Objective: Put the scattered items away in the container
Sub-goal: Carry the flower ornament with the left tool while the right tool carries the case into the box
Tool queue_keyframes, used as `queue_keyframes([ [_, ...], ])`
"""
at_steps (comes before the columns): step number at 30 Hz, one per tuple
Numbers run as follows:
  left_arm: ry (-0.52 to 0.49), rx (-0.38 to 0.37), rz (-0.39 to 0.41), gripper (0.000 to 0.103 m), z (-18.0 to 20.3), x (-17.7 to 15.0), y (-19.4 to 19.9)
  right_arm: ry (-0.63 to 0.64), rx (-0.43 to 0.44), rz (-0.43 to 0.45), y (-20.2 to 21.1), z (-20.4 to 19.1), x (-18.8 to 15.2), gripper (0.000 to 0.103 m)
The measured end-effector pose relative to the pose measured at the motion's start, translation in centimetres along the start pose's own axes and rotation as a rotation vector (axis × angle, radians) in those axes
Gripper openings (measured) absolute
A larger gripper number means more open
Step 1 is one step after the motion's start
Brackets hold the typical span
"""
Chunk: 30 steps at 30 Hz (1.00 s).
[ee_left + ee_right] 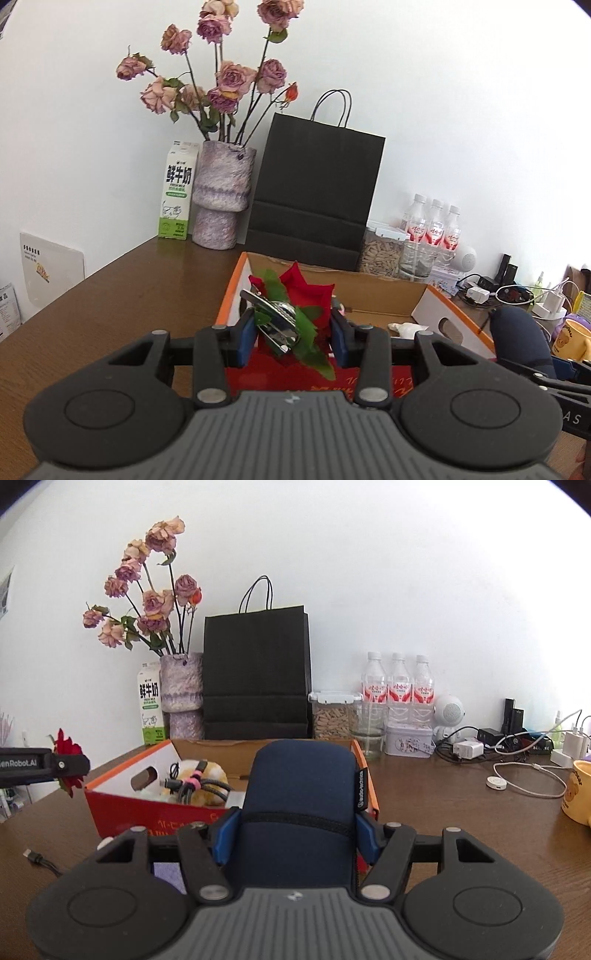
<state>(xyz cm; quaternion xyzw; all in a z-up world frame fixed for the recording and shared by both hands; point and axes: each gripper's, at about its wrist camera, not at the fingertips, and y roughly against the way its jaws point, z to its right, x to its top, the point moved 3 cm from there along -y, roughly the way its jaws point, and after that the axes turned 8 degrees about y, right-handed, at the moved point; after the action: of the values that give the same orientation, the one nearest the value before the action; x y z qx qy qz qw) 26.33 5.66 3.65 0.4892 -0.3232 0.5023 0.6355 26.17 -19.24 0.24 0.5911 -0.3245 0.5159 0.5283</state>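
Observation:
My left gripper [293, 332] is shut on a red fabric flower clip [295, 314] with green leaves and a silver clasp, held above the near edge of the open orange cardboard box [384, 291]. My right gripper [297, 834] is shut on a navy blue pouch [299, 794], upright in front of the box [122, 808]. Inside the box lie a plush toy [212, 770] and a bundled cable [195, 784]. The right wrist view shows the left gripper [55, 764] with the flower [66, 746] at the left edge. The pouch [517, 332] appears at the right of the left wrist view.
Along the wall stand a milk carton [150, 705], a vase of dried roses [183, 694], a black paper bag [256, 675], a jar [332, 716], water bottles [399, 690], a tin [408, 740] and chargers [469, 749]. A yellow mug [578, 794] sits right; a loose cable end [35, 856] lies left.

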Motion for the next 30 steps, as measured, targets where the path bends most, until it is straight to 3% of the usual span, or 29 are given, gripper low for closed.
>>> queue_keyframes([
  [8, -0.026, -0.037, 0.034, 0.041, 4.1, 1.7, -4.0, -0.012, 0.01, 0.034, -4.9, -0.3, 3.3, 0.062],
  [15, -0.014, -0.016, 0.0, 0.041, 5.1, 1.7, -9.0, -0.034, -0.001, 0.012, -10.3, 0.8, 4.8, 0.062],
  [23, -0.051, -0.022, -0.034, 0.041, 5.9, 1.1, -13.9, -0.043, 0.013, -0.065, -16.0, 1.9, 4.0, 0.062],
  [30, -0.058, -0.023, -0.048, 0.041, 5.6, 0.2, -15.8, -0.058, 0.028, -0.113, -17.5, 2.4, 2.5, 0.062],
])
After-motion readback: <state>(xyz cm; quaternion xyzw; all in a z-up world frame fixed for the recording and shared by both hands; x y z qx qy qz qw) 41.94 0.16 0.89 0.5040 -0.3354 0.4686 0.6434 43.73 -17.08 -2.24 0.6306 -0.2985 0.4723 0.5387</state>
